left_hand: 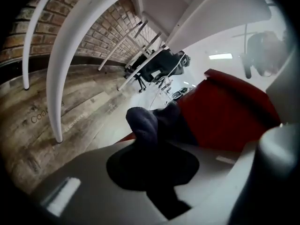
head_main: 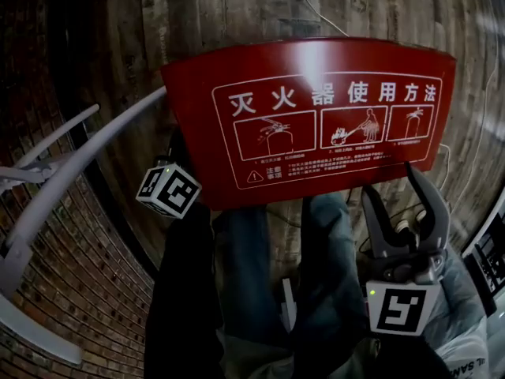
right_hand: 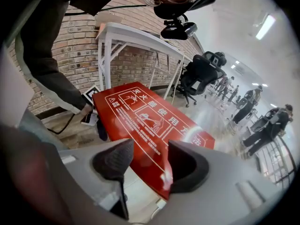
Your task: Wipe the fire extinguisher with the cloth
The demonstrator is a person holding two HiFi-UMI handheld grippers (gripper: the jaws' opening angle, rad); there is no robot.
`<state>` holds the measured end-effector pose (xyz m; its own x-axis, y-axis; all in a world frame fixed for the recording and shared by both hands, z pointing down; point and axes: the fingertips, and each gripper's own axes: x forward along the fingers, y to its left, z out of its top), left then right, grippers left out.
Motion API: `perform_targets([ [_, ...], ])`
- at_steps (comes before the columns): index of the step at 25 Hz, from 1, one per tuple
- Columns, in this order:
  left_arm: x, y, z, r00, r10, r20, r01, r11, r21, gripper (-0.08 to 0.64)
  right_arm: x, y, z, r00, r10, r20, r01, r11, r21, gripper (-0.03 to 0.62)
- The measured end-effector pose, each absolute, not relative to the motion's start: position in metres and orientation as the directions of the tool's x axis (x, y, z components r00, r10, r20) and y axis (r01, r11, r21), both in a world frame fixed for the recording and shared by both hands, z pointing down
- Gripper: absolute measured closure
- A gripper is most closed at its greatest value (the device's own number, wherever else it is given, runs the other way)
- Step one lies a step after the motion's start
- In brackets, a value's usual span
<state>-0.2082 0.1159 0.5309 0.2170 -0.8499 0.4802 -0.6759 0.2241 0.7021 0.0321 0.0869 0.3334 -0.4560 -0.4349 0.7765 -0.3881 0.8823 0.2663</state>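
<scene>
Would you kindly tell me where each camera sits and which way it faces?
Head view: on the person's head, looking steeply down at the red extinguisher box; legs and right gripper show.
Left gripper view: rides the left gripper, looking along fingers shut on the cloth.
Right gripper view: rides the right gripper, facing the box between parted fingers; a sleeve shows.
Shared: all three see the box.

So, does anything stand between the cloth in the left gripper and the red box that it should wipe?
Nothing visible does. The left gripper holds the dark cloth right beside the red box. The right gripper is open at the box's near edge, away from the cloth.
</scene>
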Motion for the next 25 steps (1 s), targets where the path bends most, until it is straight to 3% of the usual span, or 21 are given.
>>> perform_targets([
  [1,-0.207,0.116,0.516,0.216,-0.857,0.468,-0.684,0.209,0.699,0.508,0.026,0.086,0.333,-0.469,-0.415,0.779,-0.380,0.892,0.246,0.364],
  [3,-0.201,0.120,0.486,0.219,-0.868,0.446,-0.706,0.174,0.686,0.508,0.010,0.089,0.331,-0.489,-0.377,0.787,-0.366,0.907,0.207,0.432],
  [5,-0.194,0.126,0.458,0.211,-0.884,0.418,-0.715,0.152,0.682,0.508,-0.012,0.099,0.324,-0.512,-0.336,0.790,-0.352,0.922,0.164,0.588],
  [9,-0.195,0.140,0.411,0.151,-0.925,0.349,-0.678,0.160,0.718,0.511,-0.061,0.132,0.322,-0.567,-0.212,0.796,-0.273,0.960,0.062,0.592],
  [15,-0.203,0.139,0.387,0.138,-0.949,0.282,-0.676,0.118,0.727,0.511,-0.099,0.158,0.332,-0.583,-0.130,0.802,-0.190,0.982,0.021,0.592],
  [25,-0.200,0.142,0.353,0.291,-0.943,0.161,-0.685,-0.088,0.724,0.509,-0.091,0.146,0.336,-0.577,-0.214,0.788,-0.249,0.965,0.080,0.592],
])
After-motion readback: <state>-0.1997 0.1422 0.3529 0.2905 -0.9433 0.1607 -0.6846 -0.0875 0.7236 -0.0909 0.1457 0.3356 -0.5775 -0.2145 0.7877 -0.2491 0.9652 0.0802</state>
